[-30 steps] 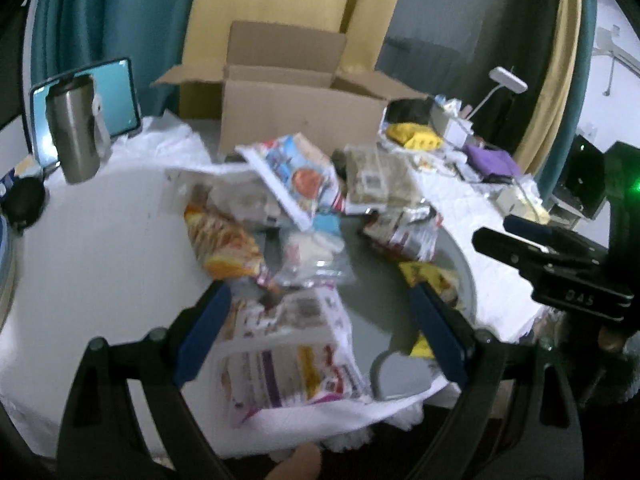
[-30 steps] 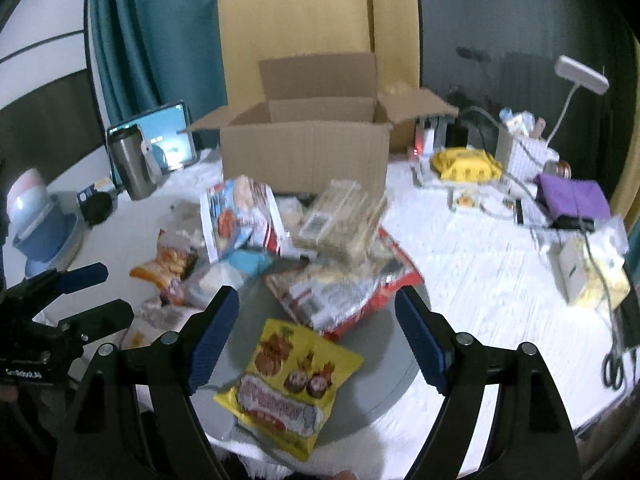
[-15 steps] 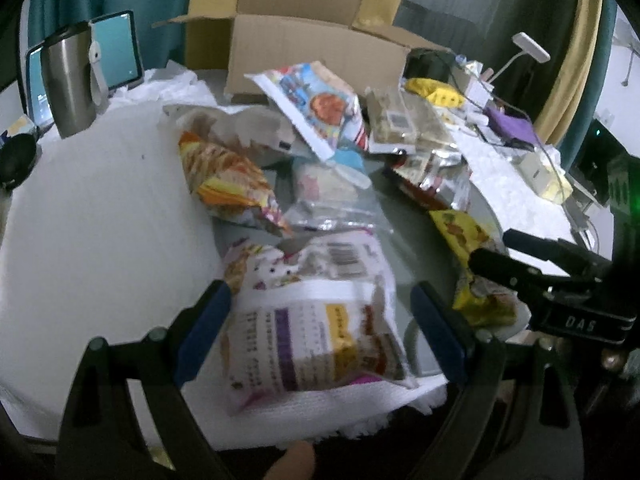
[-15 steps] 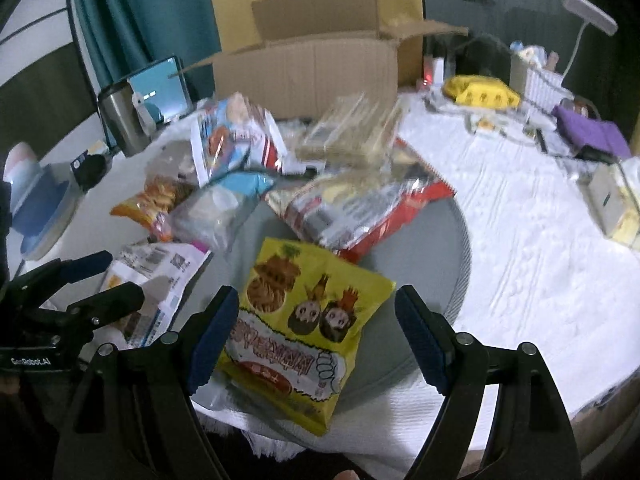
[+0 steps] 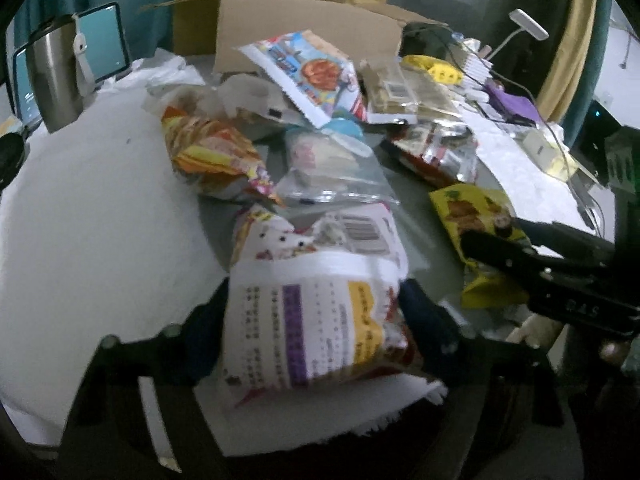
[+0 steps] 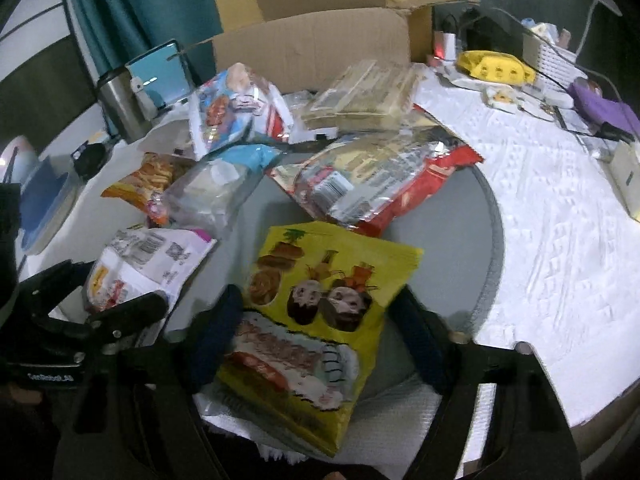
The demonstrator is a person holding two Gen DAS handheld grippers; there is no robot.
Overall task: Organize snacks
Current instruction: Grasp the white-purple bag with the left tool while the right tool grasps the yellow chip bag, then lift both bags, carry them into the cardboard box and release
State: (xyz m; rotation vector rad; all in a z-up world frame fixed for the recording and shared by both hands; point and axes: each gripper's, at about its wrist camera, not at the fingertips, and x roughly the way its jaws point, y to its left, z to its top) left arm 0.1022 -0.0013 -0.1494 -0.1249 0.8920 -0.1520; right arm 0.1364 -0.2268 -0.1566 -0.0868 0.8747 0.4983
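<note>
At the near edge of the table (image 6: 560, 240), the left gripper (image 5: 312, 320) is closing its jaws around a white snack bag (image 5: 316, 312) printed with purple and yellow panels, and the blue pads sit against the bag's two sides. The right gripper (image 6: 316, 336) is likewise closing on a yellow snack bag (image 6: 316, 312), its pads touching both edges. Both bags lie on a grey round mat (image 6: 472, 232), the yellow one to the right of the white. Farther back is a heap of other snack packets (image 6: 360, 176), and behind it an open cardboard box (image 6: 320, 48). A steel tumbler (image 5: 52, 80) stands far left.
</note>
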